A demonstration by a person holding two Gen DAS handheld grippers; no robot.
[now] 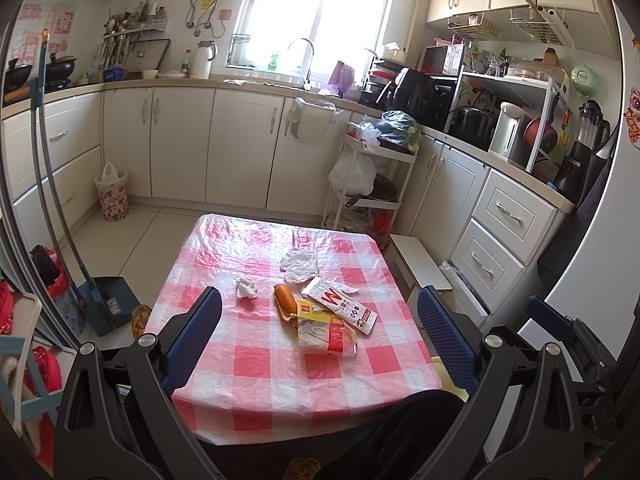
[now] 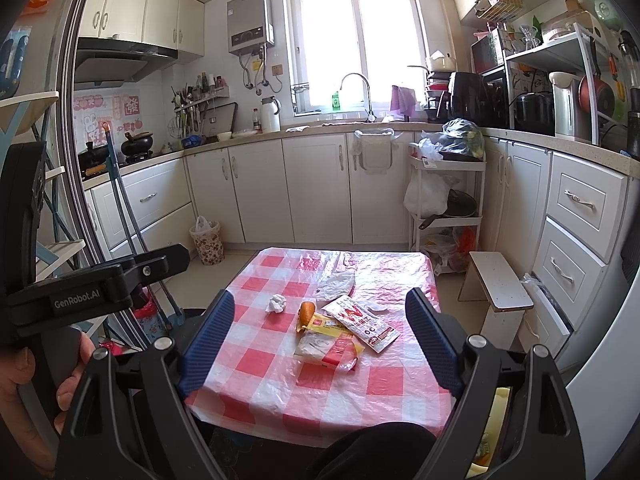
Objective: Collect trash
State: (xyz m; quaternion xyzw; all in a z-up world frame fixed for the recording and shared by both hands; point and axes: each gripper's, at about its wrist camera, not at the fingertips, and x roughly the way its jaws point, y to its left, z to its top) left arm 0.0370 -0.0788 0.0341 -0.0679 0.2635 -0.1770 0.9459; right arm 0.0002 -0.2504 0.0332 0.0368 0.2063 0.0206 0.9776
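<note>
Trash lies on a small table (image 1: 256,364) (image 2: 260,364) under a red-and-white checked plastic cover. There is a crumpled white tissue (image 1: 246,288) (image 2: 276,303), a crinkled clear bag (image 1: 299,265) (image 2: 336,282), an orange peel-like piece (image 1: 285,299) (image 2: 306,313), a red-and-white paper wrapper (image 1: 340,309) (image 2: 362,322), and a yellow-and-red plastic packet (image 1: 325,334) (image 2: 328,346). My left gripper (image 1: 320,332) hovers open before the table's near edge, nothing between its blue pads. My right gripper (image 2: 320,336) is open likewise, apart from the trash.
A floral waste bin (image 1: 113,196) (image 2: 207,242) with a bag liner stands on the floor by the cabinets at left. A broom and dustpan (image 1: 106,304) lean at left. A white cart (image 1: 372,184) and a low stool (image 2: 500,284) flank the table's right side.
</note>
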